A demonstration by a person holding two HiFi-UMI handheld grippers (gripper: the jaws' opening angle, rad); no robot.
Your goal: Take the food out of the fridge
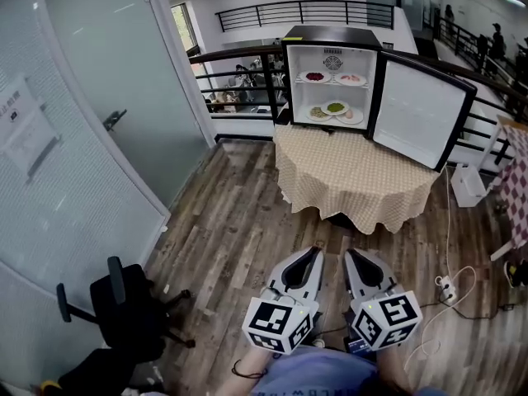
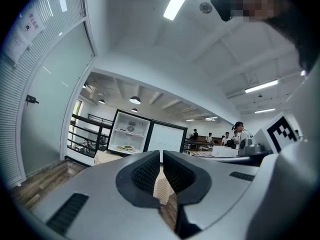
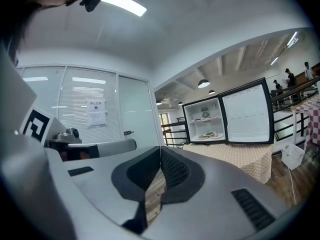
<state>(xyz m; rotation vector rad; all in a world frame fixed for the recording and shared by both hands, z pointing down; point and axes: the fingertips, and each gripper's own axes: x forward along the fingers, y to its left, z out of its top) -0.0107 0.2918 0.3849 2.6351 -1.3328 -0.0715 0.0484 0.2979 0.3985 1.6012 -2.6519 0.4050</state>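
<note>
Standing open, boxy fridge point(image 1: 330, 33) w/ round plates point(image 1: 334, 107), checked tablecloth point(image 1: 355, 176)

The fridge point(image 1: 330, 56) stands on the bench point(image 1: 355, 180) at the far end of the floor, its door point(image 1: 417, 114) swung open to the right. Inside, two plates of food point(image 1: 315, 77) sit on the upper shelf and more plates point(image 1: 335, 107) on the lower shelf. A railing point(image 1: 239, 77) runs behind the bench. A glass door point(image 1: 115, 97) lies to the left, with an office chair point(image 1: 124, 299) before it. A power strip point(image 1: 446, 285) lies on the floor at right. The left gripper point(image 1: 312, 254) and right gripper point(image 1: 355, 256) sit side by side, well apart from the bench.
</note>
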